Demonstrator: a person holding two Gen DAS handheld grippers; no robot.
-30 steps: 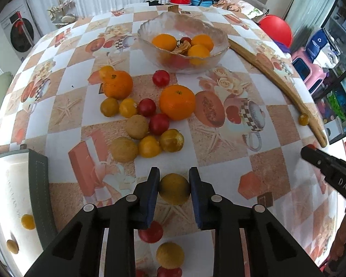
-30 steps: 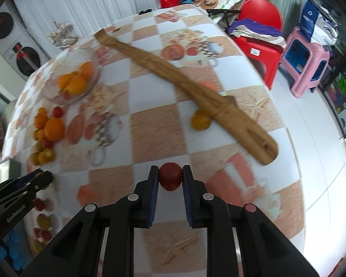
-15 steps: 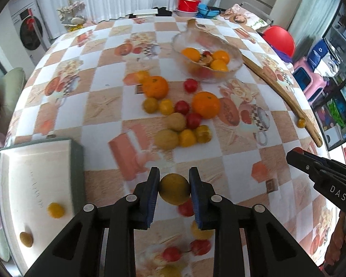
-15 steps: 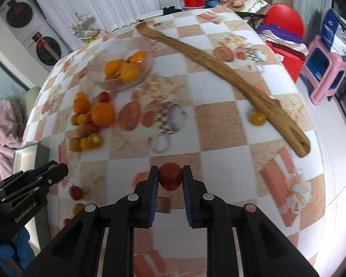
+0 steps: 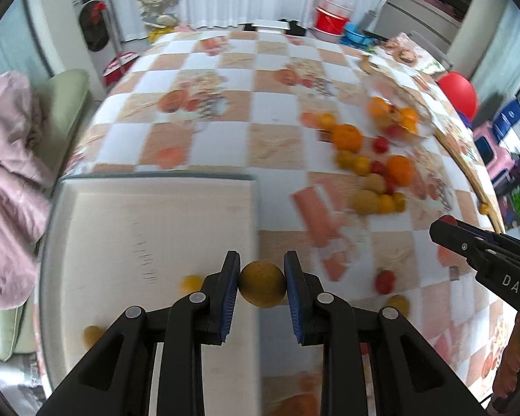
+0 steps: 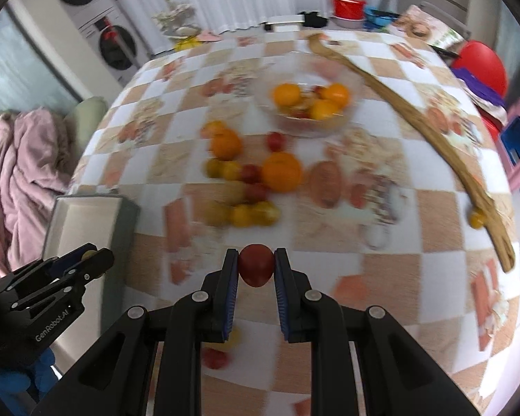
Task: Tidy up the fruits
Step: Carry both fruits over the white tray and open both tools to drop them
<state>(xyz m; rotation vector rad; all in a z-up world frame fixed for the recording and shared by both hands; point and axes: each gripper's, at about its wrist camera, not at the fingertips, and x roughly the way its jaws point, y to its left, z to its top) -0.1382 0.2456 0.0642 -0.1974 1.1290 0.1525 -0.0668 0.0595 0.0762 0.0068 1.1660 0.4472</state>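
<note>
only the left wrist view shows two small fruits (image 5: 192, 281) in the tray (image 5: 149, 187).

Swung the yellow-brown fruit (image 5: 262, 284) left, over the white tray's (image 5: 149, 222) edge. Carried the red tomato (image 6: 256, 265) toward the fruit pile (image 6: 246, 187).

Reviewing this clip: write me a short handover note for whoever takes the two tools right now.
Left tool: shut on a yellow-brown fruit, held at the right edge of the white tray.
Right tool: shut on a red fruit, held above the table.
Done: two small yellow fruits already lie in the tray; some oranges sit in the glass bowl.
Left: both held fruits to set down, then the loose cluster of fruits in front of the bowl, a few strays near the tools, and one small yellow fruit against the long wooden piece.
</note>
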